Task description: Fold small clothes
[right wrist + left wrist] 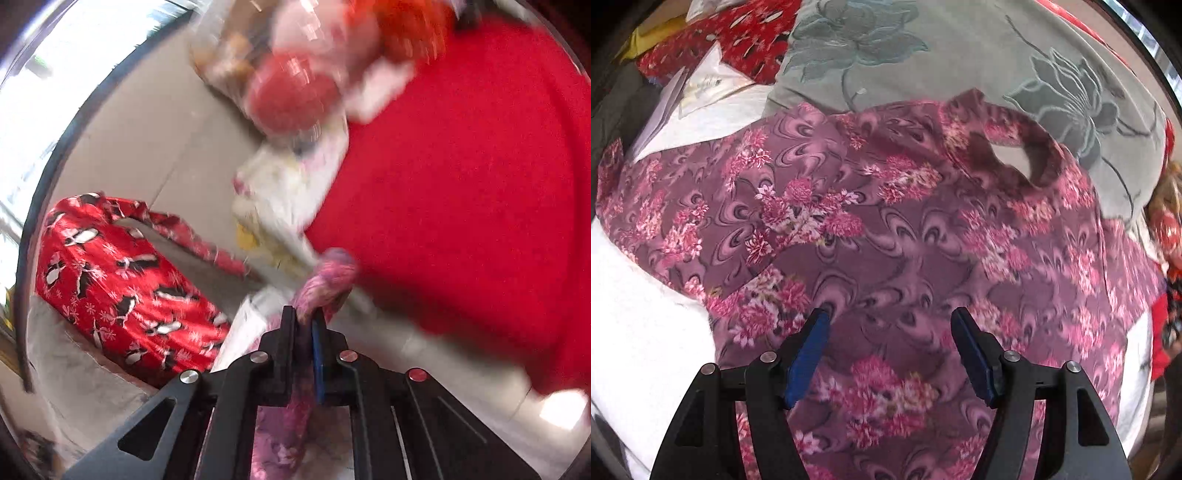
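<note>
A small purple top with pink flowers (886, 229) lies spread on a white surface (646, 325) in the left wrist view, its neck opening (1015, 158) at the far right. My left gripper (890, 325) is open just above the top's near part, with cloth between the blue pads (809, 354) but not pinched. In the right wrist view my right gripper (304, 325) is shut on a bunched edge of the same purple cloth (325, 280), which sticks out past the fingertips and hangs below them.
A grey-green cushion with embroidered flowers (923, 62) lies beyond the top. Red patterned cloth (738, 33) and papers (701, 85) sit at far left. The right view shows a red penguin-print cloth (118, 284), a red blanket (480, 184) and blurred plastic-wrapped items (291, 96).
</note>
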